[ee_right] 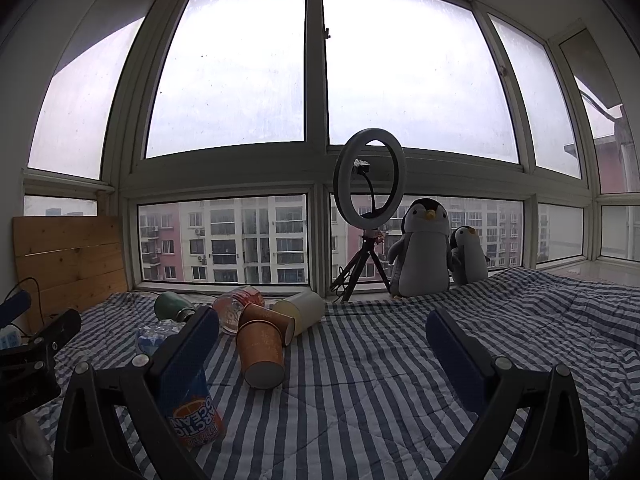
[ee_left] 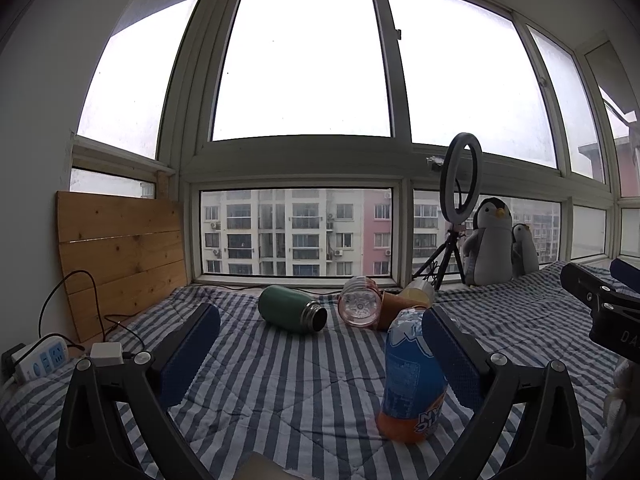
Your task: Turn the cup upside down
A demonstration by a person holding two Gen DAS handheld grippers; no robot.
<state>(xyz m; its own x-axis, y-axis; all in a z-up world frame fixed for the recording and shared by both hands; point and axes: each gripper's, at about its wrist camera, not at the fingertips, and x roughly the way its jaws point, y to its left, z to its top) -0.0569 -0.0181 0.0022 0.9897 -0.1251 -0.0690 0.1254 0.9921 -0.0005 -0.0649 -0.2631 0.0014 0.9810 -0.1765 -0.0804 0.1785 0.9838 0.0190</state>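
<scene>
Cup: in the left wrist view, the brown paper cup (ee_left: pixel 396 308) lies far back on the striped quilt (ee_left: pixel 280 380), mostly hidden behind the pink bottle (ee_left: pixel 359 301) and the soda bottle (ee_left: pixel 412 376).
Left gripper: left gripper (ee_left: pixel 320 356) has its fingers spread wide, nothing between them; the soda bottle stands upside down just beside the right finger (ee_left: pixel 452 360).
Other things, left view: green flask (ee_left: pixel 290 309) on its side, mouth toward the camera; ring light (ee_left: pixel 460 176) on a tripod; penguin (ee_left: pixel 490 240) at the window; power strip (ee_left: pixel 40 360) at far left.
Right gripper seen from left: a black part (ee_left: pixel 600 304) at the right edge.

Cup, right wrist view: brown cup (ee_right: pixel 260 354) lies on its side on the quilt (ee_right: pixel 380 400), one end toward the camera, between the fingers but well ahead of them; whether that end is the base I cannot tell. A second brown cup (ee_right: pixel 264 316) and a cream cup (ee_right: pixel 304 312) lie behind, touching.
Right gripper: right gripper (ee_right: pixel 324 354) is spread wide and empty.
Soda bottle: (ee_right: pixel 192 412) upside down, partly behind the left finger (ee_right: pixel 188 356).
</scene>
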